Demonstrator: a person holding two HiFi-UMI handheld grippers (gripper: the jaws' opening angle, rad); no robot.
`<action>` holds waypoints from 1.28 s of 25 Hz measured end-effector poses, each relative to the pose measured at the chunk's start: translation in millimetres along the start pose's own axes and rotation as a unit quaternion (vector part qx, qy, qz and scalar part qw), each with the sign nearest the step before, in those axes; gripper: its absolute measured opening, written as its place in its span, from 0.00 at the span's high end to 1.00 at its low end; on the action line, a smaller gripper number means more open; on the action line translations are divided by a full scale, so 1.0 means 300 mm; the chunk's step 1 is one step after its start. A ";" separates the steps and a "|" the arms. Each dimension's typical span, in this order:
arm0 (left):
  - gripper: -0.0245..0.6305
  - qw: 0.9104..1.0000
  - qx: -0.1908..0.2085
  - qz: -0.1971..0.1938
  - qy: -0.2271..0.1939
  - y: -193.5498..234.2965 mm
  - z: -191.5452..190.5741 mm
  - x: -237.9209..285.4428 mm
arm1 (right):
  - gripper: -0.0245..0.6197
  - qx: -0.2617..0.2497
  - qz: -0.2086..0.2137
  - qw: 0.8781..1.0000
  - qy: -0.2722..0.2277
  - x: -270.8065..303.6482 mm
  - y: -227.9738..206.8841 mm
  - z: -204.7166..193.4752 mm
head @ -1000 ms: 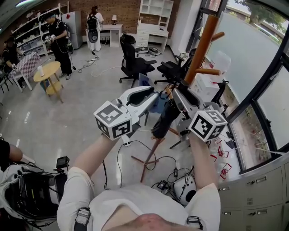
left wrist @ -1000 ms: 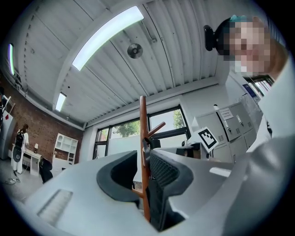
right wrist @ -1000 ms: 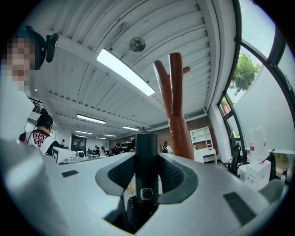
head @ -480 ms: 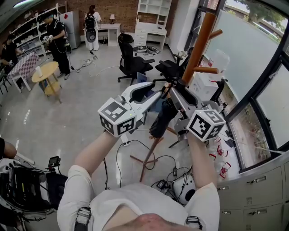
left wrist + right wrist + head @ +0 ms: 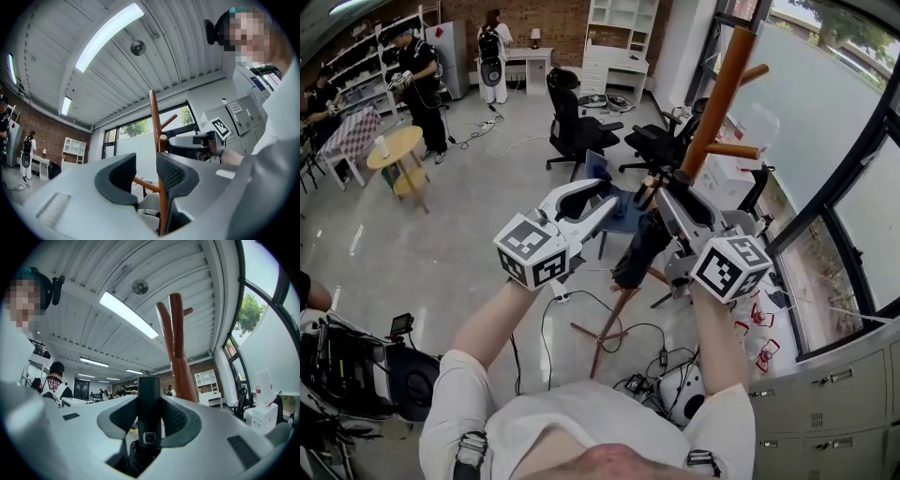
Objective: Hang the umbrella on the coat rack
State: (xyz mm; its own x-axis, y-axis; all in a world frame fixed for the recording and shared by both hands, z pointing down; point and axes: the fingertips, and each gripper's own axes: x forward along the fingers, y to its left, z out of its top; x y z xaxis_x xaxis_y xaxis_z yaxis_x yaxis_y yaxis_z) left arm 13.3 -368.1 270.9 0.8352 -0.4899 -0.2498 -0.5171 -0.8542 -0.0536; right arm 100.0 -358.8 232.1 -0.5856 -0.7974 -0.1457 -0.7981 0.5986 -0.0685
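Black folded umbrella (image 5: 639,251) hangs lengthwise below the right gripper (image 5: 666,192), whose jaws clamp its handle. The wooden coat rack (image 5: 717,94) rises just ahead, with a peg (image 5: 733,148) slightly above. The left gripper (image 5: 605,203), alongside, has just been opening and is empty.

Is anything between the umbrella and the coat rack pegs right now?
Nothing visible does. The right gripper is shut on the umbrella, close beside the coat rack; its pegs above stand bare.
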 end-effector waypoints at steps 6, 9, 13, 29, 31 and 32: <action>0.78 0.999 0.003 0.034 -0.002 0.032 -0.020 -0.074 | 0.72 0.013 0.005 1.000 -0.001 -0.028 0.010 -0.005; 0.80 0.999 0.002 0.050 -0.005 0.046 -0.025 -0.118 | 0.72 0.019 0.008 1.000 0.003 -0.040 0.015 -0.022; 0.85 0.997 0.013 0.082 -0.001 0.074 -0.057 -0.177 | 0.72 0.016 0.007 1.000 0.015 -0.055 0.023 -0.073; 0.95 0.987 -0.025 0.145 0.066 0.122 -0.339 -0.360 | 0.72 -0.005 -0.046 0.997 0.054 -0.081 -0.018 -0.262; 0.95 0.986 -0.032 0.147 0.067 0.112 -0.362 -0.377 | 0.72 -0.002 -0.051 0.997 0.058 -0.091 -0.028 -0.290; 0.95 0.986 -0.035 0.146 0.067 0.106 -0.373 -0.386 | 0.72 -0.002 -0.054 0.997 0.061 -0.097 -0.032 -0.307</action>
State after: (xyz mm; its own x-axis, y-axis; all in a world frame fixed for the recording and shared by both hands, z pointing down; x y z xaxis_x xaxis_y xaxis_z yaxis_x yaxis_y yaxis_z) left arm -78.9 -358.0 406.3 0.6724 -0.7312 -0.1149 -0.7287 -0.6812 0.0708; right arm 111.6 -348.4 328.0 -0.5097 -0.8602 -0.0174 -0.8573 0.5095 -0.0739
